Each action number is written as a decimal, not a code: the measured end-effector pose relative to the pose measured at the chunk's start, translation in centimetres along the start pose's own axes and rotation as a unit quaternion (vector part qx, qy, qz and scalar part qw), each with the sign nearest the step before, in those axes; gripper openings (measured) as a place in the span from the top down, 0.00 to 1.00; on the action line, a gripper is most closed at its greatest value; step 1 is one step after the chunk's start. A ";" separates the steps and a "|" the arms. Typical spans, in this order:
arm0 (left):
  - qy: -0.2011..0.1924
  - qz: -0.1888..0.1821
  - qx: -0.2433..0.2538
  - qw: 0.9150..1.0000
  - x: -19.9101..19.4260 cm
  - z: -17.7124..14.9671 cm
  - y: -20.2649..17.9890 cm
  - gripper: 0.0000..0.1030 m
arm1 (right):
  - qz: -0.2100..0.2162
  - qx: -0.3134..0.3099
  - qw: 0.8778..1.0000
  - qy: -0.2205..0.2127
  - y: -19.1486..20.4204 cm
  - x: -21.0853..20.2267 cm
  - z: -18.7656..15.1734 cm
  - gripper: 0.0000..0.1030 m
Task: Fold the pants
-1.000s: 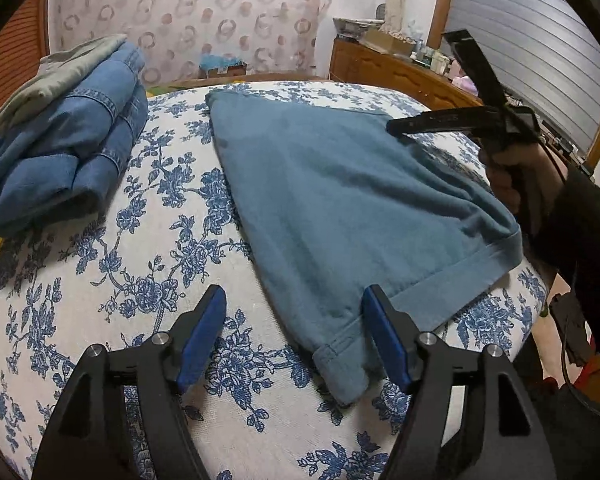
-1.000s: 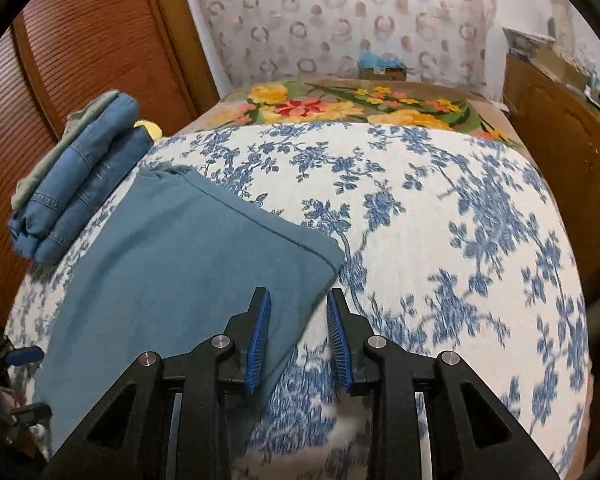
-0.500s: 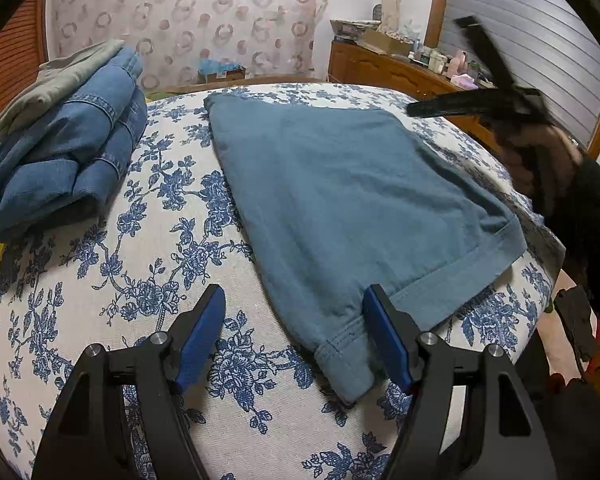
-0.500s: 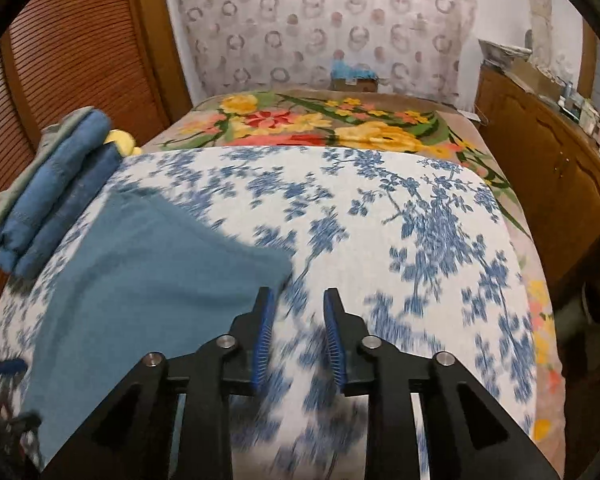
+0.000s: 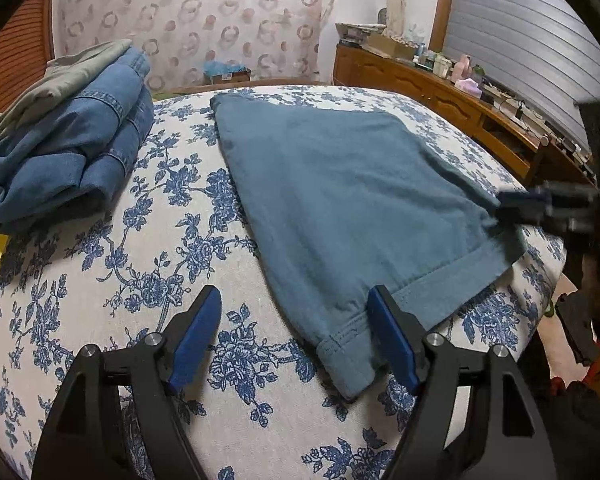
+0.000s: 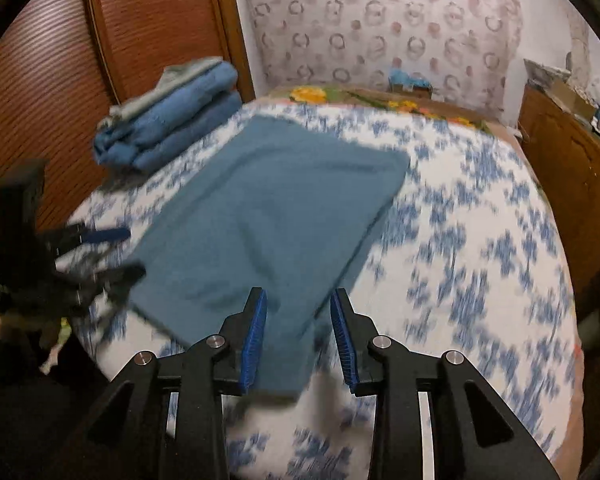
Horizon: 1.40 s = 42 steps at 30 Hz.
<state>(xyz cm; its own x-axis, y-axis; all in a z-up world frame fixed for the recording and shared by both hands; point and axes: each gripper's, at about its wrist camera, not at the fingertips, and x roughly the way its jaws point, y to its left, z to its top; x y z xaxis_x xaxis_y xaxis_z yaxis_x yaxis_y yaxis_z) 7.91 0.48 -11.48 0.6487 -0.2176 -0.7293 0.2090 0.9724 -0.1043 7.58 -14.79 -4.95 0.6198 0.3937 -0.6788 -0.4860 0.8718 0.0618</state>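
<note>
Teal-blue pants (image 5: 340, 204) lie folded flat on a blue-floral bed cover (image 5: 140, 280); they also show in the right wrist view (image 6: 268, 224). My left gripper (image 5: 296, 336) is open, low over the cover, its right finger beside the near hem corner. My right gripper (image 6: 298, 340) is open over the pants' near right corner, which lies between its fingers. It shows blurred at the pants' right edge in the left wrist view (image 5: 540, 204). The left gripper shows blurred in the right wrist view (image 6: 100, 256).
A stack of folded jeans and a grey-green garment (image 5: 60, 140) sits at the bed's far left, also in the right wrist view (image 6: 168, 116). A wooden dresser with clutter (image 5: 460, 96) runs along the right. A wooden wardrobe (image 6: 100, 60) stands at the left.
My right gripper swung back from the pants' far corner to the near right corner and opened wider. My left gripper stayed open at the near hem.
</note>
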 end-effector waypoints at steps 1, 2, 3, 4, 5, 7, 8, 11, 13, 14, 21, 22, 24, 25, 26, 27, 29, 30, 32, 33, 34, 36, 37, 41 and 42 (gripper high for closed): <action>0.000 -0.001 0.001 1.000 0.0 0.0 0.0 0.26 | -0.006 0.005 1.000 0.006 -0.1 0.2 -0.6 0.67; 0.000 -0.001 0.001 1.000 0.0 0.0 0.0 0.26 | -0.013 0.009 1.000 0.012 -0.3 0.3 -1.0 0.67; 0.001 -0.002 0.002 1.000 0.0 -0.1 0.0 0.26 | -0.018 0.014 1.000 0.016 -0.5 0.5 -1.4 0.66; 0.001 -0.002 0.002 1.000 0.0 0.0 0.0 0.26 | -0.013 0.023 1.000 0.015 -0.8 0.5 -1.6 0.66; 0.000 -0.002 0.002 1.000 0.0 -0.1 0.0 0.26 | -0.006 0.033 0.999 0.013 -0.8 0.7 -1.5 0.65; 0.000 -0.001 0.001 1.000 -0.1 -0.1 -0.1 0.26 | -0.005 0.039 0.999 0.011 -0.7 0.8 -1.3 0.65; 0.001 -0.001 0.001 1.000 -0.1 -0.1 -0.1 0.26 | -0.007 0.040 0.999 0.007 -0.6 0.7 -1.4 0.65; 0.006 -0.001 -0.003 1.000 -0.4 -0.2 -0.1 0.26 | -0.002 0.045 0.999 0.000 -0.2 -0.3 -1.6 0.65; 0.008 -0.002 -0.004 1.000 -0.5 -0.3 -0.1 0.26 | 0.002 0.048 0.999 -0.005 0.4 -1.5 -2.1 0.65; 0.009 -0.005 -0.003 1.000 -0.6 -0.4 -0.2 0.27 | 0.003 0.048 0.999 -0.005 0.4 -1.9 -2.5 0.65; 0.011 -0.033 -0.003 0.999 -1.5 -1.0 -0.8 0.49 | 0.013 0.051 0.999 0.003 0.5 -2.4 -3.8 0.65; 0.011 -0.035 -0.002 0.999 -1.6 -1.0 -1.0 0.51 | 0.013 0.054 0.998 0.006 0.4 -2.2 -3.9 0.65; 0.013 -0.041 0.002 0.999 -1.6 -1.2 -1.2 0.56 | 0.014 0.056 0.998 0.009 0.3 -1.9 -4.0 0.65; 0.015 -0.042 0.003 0.999 -1.5 -1.3 -1.4 0.57 | 0.015 0.056 0.998 0.007 0.3 -1.7 -4.0 0.65; 0.014 -0.040 0.005 0.999 -1.5 -1.4 -1.5 0.57 | 0.015 0.054 0.998 0.005 0.4 -1.6 -4.0 0.65; 0.013 -0.038 0.006 0.999 -1.5 -1.4 -1.6 0.57 | 0.014 0.053 0.998 0.004 0.6 -1.5 -4.0 0.65; 0.012 -0.036 0.006 0.999 -1.6 -1.5 -1.7 0.57 | 0.016 0.050 0.999 0.000 0.8 -1.4 -4.1 0.65; 0.011 -0.035 0.007 0.999 -1.6 -1.5 -1.7 0.57 | 0.014 0.047 0.999 -0.003 0.9 -1.3 -4.1 0.65; 0.009 -0.040 0.010 0.999 -1.7 -1.7 -2.0 0.67 | 0.011 0.040 0.999 -0.007 1.2 -1.2 -4.2 0.66; 0.010 -0.041 0.013 0.999 -1.7 -1.8 -2.1 0.72 | 0.012 0.037 0.999 -0.008 1.3 -1.1 -4.3 0.72; 0.010 -0.038 0.015 0.999 -1.7 -1.8 -2.2 0.75 | 0.012 0.037 0.999 -0.010 1.3 -1.1 -4.4 0.74; 0.010 -0.038 0.013 0.999 -1.7 -1.7 -2.0 0.78 | 0.014 0.039 0.999 -0.013 1.2 -1.1 -4.5 0.80; 0.011 -0.040 0.011 0.999 -1.7 -1.7 -1.9 0.80 | 0.018 0.040 0.999 -0.013 1.0 -1.1 -4.5 0.83; 0.002 -0.041 0.013 0.999 -2.2 -1.4 -1.9 0.87 | 0.048 0.047 0.998 -0.021 0.7 -1.5 -4.4 0.90; -0.002 -0.041 0.012 0.999 -2.5 -1.3 -1.9 0.87 | 0.050 0.046 0.997 -0.026 0.7 -1.7 -4.4 0.90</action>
<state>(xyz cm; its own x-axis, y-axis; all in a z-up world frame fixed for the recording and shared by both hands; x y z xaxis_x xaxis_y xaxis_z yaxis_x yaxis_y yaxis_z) 5.00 -0.74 -10.35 0.6315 -0.2974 -0.7161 0.2798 0.9487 -0.1474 3.46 -16.10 -6.92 0.6034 0.4926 -0.6271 -0.4902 0.8494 0.1954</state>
